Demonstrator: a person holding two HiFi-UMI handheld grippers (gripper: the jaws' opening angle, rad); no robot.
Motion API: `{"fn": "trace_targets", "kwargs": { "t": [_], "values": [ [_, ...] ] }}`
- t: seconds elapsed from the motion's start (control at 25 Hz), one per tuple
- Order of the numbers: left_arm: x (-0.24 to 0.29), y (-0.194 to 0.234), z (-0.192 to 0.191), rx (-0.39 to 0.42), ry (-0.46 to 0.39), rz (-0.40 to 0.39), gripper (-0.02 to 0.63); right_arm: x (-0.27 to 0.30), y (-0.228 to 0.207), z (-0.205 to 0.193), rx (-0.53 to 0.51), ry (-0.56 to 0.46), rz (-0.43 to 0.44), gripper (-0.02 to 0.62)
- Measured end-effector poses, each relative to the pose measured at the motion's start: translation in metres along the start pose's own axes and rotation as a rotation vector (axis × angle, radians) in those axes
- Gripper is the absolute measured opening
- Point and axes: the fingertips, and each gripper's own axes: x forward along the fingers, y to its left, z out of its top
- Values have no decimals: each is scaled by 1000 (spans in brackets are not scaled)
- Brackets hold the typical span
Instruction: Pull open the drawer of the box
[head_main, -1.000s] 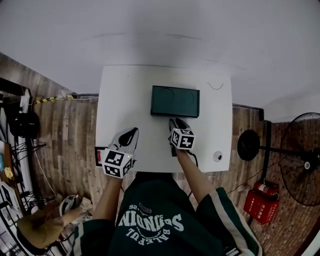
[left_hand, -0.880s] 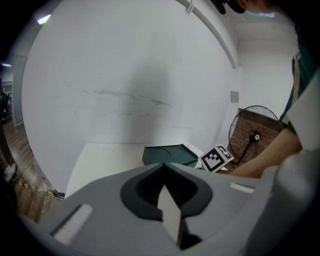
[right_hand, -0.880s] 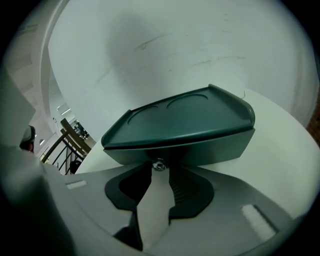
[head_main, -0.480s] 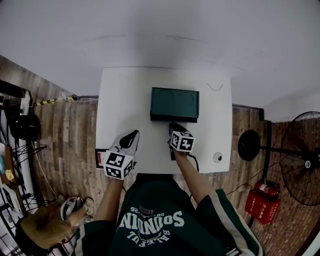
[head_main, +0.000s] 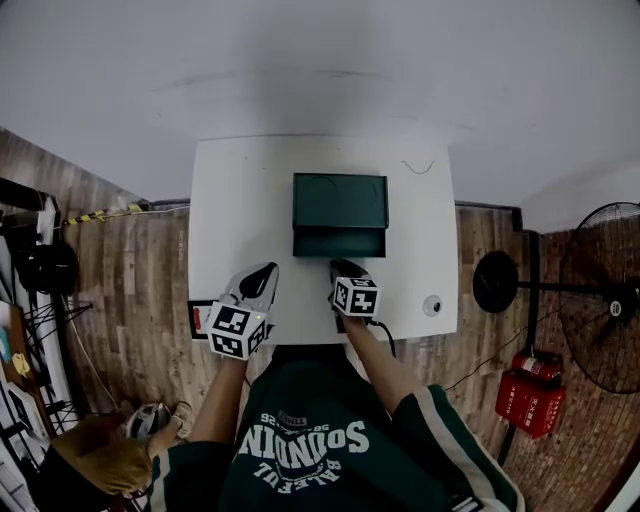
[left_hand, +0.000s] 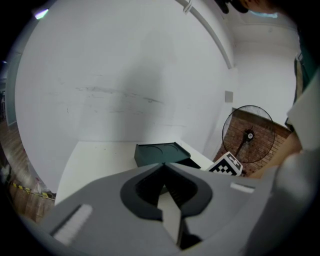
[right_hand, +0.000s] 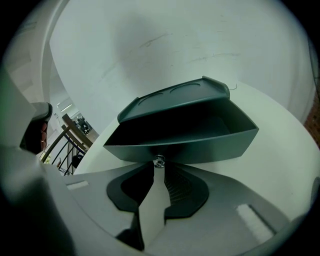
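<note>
Dark green rectangular plastic box (head_main: 340, 200) is seen at the middle of the white table (head_main: 240, 200), with its matching green drawer (head_main: 338, 243) slid partway out of the front toward 6 o'clock; the interior is seen dark in the right gripper view. Right gripper (head_main: 342, 266) is held at 6 o'clock of the drawer front, jaws clenched on the small silver metal knob (right_hand: 159, 161) at the centre of that front wall. Left gripper (head_main: 262, 270) is held over the table at 7 o'clock of the box, apart from it; its jaws are pressed together with nothing between them, as seen in the left gripper view. The marker cube of the right gripper (left_hand: 227, 165) is seen at 3 o'clock in that view, just beside the box. A small round grey object (head_main: 432, 305) is seen on the table at 4 o'clock of the box, near the edge; what it is cannot be told. A black standing fan (head_main: 600, 300) is seen on the wood-plank floor (head_main: 130, 270) at 3 o'clock, well apart from the table.
</note>
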Motion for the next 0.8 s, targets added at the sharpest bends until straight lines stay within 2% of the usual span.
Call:
{"fn": "trace_targets", "kwargs": {
  "t": [0.8],
  "values": [
    [-16,-7,-4,15,-10,-16,52,-14,6,-38,-24,65,20,67]
  ]
}}
